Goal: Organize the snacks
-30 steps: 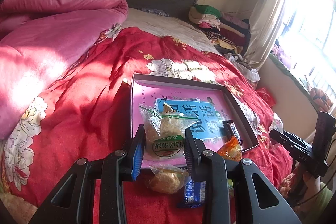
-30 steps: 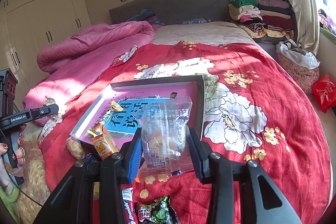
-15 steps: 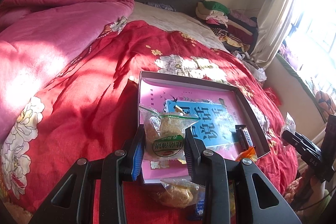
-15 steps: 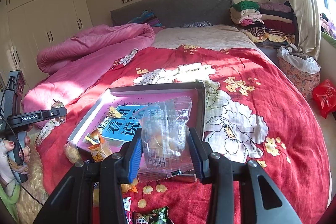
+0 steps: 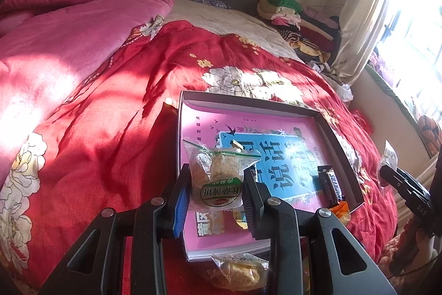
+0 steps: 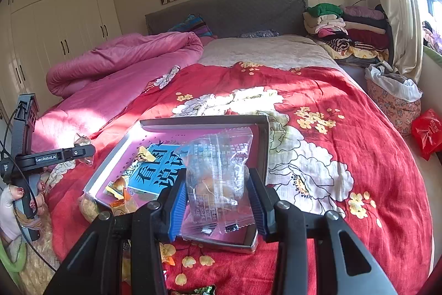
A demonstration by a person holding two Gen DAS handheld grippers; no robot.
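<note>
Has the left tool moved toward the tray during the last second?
Yes. The left tool, holding its pastry packet, advanced over the tray's near edge.

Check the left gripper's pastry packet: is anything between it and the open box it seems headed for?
Nothing visible blocks it. The left gripper holds the pastry packet above the near part of the box. The box has no lid on; the chocolate bar lies off to the right.

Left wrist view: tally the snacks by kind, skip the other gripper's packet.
Clear-bagged pastries: 2, held pastry in left gripper, loose pastry on bedspread
Chocolate bar: 1
Orange packet: 1
Small yellow wrapper: 1
Total: 5, not counting an unclear yellowish bit under the gripper
</note>
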